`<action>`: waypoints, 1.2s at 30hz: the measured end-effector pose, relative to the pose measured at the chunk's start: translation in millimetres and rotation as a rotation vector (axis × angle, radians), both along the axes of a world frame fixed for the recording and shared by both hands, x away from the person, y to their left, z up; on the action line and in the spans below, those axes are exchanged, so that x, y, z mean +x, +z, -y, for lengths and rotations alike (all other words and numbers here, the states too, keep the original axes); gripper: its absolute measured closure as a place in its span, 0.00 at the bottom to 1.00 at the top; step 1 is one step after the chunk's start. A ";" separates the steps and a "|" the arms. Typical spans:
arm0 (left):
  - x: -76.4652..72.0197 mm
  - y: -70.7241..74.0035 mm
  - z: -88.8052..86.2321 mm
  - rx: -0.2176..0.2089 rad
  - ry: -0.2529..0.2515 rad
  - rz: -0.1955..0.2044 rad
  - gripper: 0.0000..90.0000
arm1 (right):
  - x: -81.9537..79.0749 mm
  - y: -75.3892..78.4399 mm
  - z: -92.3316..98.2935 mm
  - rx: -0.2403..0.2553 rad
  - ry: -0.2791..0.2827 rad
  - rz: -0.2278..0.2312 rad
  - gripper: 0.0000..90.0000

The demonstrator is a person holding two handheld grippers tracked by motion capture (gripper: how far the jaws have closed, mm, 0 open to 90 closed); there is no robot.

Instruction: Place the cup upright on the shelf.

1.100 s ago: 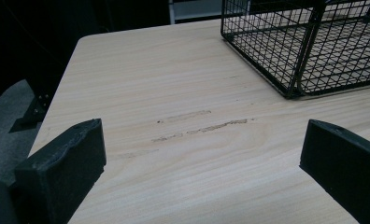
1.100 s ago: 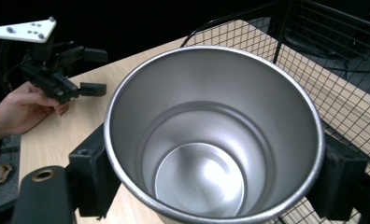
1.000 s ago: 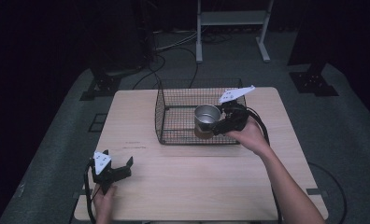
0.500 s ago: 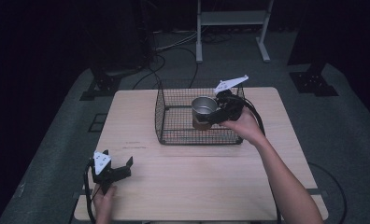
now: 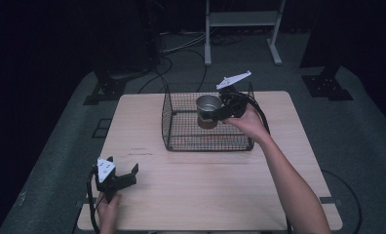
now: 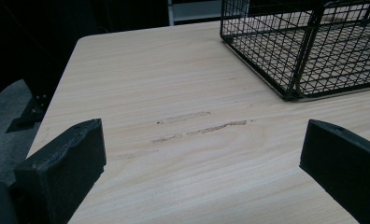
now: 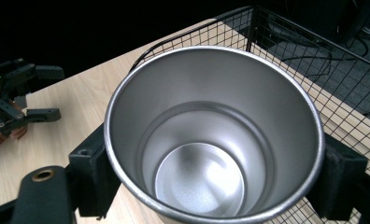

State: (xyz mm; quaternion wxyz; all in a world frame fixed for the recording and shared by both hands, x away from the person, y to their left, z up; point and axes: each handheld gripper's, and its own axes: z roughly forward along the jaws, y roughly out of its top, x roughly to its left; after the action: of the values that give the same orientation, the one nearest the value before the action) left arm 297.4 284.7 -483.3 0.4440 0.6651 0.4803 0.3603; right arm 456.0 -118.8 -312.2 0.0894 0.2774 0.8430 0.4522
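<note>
The right gripper (image 5: 219, 110) pinches the steel cup (image 5: 208, 110) between its fingers — cup upright, mouth up, held above the wire basket (image 5: 181, 127) near the bench's far edge. The left gripper (image 5: 119, 178) rests at the near-left corner, fingers spread — well apart.

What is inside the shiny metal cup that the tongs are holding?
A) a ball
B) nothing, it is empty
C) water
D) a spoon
B: the right gripper view looks straight down into the cup and shows only its bare metal bottom, while the right tongs grip it by its sides above the wire basket.
</note>
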 end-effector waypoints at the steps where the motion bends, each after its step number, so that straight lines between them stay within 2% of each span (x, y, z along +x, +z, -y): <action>1: -0.1 0.1 -0.4 0.001 -0.001 -0.002 0.00 | 2.8 -0.5 -0.9 0.004 0.001 -0.007 0.20; 6: -0.3 0.3 -0.6 0.000 -0.003 -0.002 0.00 | 11.4 3.4 -6.3 0.007 0.000 -0.001 0.20; 13: -0.3 0.2 -0.6 -0.001 -0.004 -0.001 0.00 | 24.1 6.1 -12.3 -0.006 -0.003 -0.018 0.20; 15: -0.1 0.2 -0.6 0.000 -0.003 -0.001 0.00 | 27.9 5.7 -14.1 -0.002 -0.007 -0.036 0.20; 20: -0.1 0.2 -1.2 -0.003 -0.003 -0.004 0.00 | 40.6 -4.5 -20.0 -0.040 -0.020 -0.051 0.20; 24: -0.5 0.5 -1.1 0.004 -0.006 -0.006 0.00 | 50.0 -12.4 -23.2 -0.053 -0.025 -0.069 0.20; 27: -0.6 0.6 -1.7 -0.006 -0.004 -0.006 0.00 | 56.1 -18.1 -25.3 -0.064 -0.033 -0.078 0.20; 31: -0.8 0.8 -2.9 -0.018 -0.003 -0.008 0.00 | 60.9 -22.5 -27.3 -0.064 -0.035 -0.089 0.20; 36: -0.9 0.7 -2.8 -0.014 -0.005 -0.006 0.00 | 64.7 -28.6 -29.5 -0.054 -0.037 -0.098 0.20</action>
State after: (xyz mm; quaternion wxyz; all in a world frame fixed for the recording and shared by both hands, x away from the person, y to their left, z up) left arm 296.4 287.5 -482.6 0.4480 0.6645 0.4823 0.3538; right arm 520.7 -89.3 -340.8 0.0636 0.3121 0.8531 0.4132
